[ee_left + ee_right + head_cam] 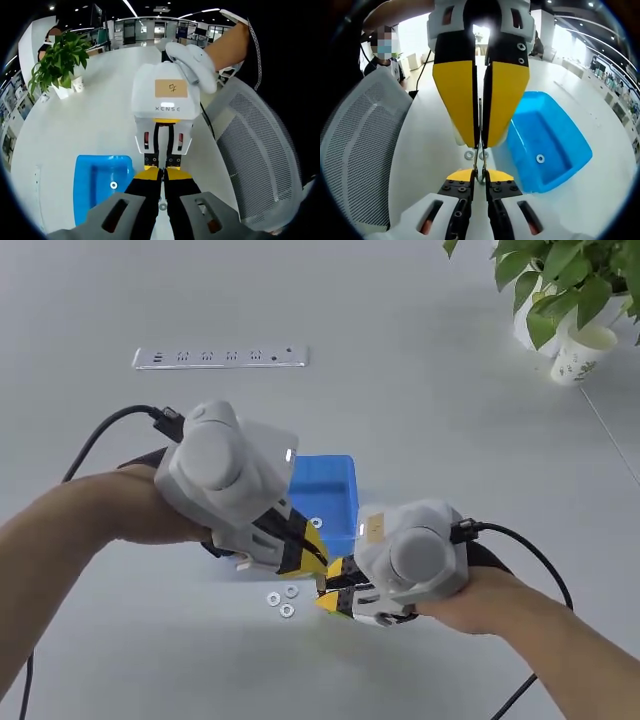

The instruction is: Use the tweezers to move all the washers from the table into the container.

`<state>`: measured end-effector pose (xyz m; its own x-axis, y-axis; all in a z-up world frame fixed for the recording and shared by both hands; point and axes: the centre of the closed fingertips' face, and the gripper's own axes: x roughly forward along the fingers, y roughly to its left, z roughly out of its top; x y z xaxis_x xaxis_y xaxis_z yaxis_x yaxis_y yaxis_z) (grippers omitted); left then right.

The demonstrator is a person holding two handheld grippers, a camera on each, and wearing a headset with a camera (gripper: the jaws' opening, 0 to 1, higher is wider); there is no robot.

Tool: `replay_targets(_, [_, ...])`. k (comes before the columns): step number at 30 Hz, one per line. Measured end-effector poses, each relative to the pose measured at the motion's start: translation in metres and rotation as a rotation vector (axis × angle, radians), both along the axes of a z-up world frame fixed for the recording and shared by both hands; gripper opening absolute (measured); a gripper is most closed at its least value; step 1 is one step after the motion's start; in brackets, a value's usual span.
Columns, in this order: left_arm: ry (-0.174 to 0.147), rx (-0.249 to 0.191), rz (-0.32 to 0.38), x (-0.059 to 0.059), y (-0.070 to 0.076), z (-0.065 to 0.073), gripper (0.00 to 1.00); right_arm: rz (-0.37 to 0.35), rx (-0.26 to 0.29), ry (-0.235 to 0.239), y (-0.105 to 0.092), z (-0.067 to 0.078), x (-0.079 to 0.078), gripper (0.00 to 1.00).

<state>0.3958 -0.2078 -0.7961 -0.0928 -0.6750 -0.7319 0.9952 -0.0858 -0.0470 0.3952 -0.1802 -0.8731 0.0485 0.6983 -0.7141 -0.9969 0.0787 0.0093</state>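
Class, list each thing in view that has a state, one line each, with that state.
left gripper: shut on the tweezers
right gripper: shut on the tweezers
tweezers: gripped by both grippers
container: upright, open, one washer inside
three washers: loose on the table
power strip: nothing plugged in

Open-plan office, mesh chair [257,145], potted plant [57,62], white table [400,370]
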Motion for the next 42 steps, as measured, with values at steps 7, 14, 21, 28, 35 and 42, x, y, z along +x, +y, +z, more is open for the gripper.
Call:
replay_targets(7, [-0.001, 0.004, -0.004, -0.001, -0.001, 0.001, 0.06, 0.000, -0.001, 0.003, -0.001, 0.000, 0.000, 0.10])
replay_targets(14, [-0.002, 0.000, -0.003, -0.001, -0.001, 0.005, 0.06, -0.001, 0.006, -0.001, 0.000, 0.004, 0.000, 0.10])
replay_targets(21, [-0.006, -0.009, -0.002, -0.001, -0.002, 0.012, 0.06, -0.007, 0.017, 0.002, -0.001, 0.012, 0.000, 0.10])
replay_targets(28, [-0.001, -0.012, 0.009, -0.001, -0.002, 0.021, 0.06, 0.002, 0.019, -0.008, -0.001, 0.021, -0.002, 0.10])
replay_targets(35, [-0.011, -0.015, 0.005, -0.001, -0.002, 0.034, 0.06, 0.002, 0.029, -0.018, -0.001, 0.033, 0.000, 0.10])
replay_targets(42, [-0.025, -0.013, 0.009, 0.001, -0.001, 0.047, 0.06, 0.007, 0.038, -0.030, 0.002, 0.046, 0.003, 0.10])
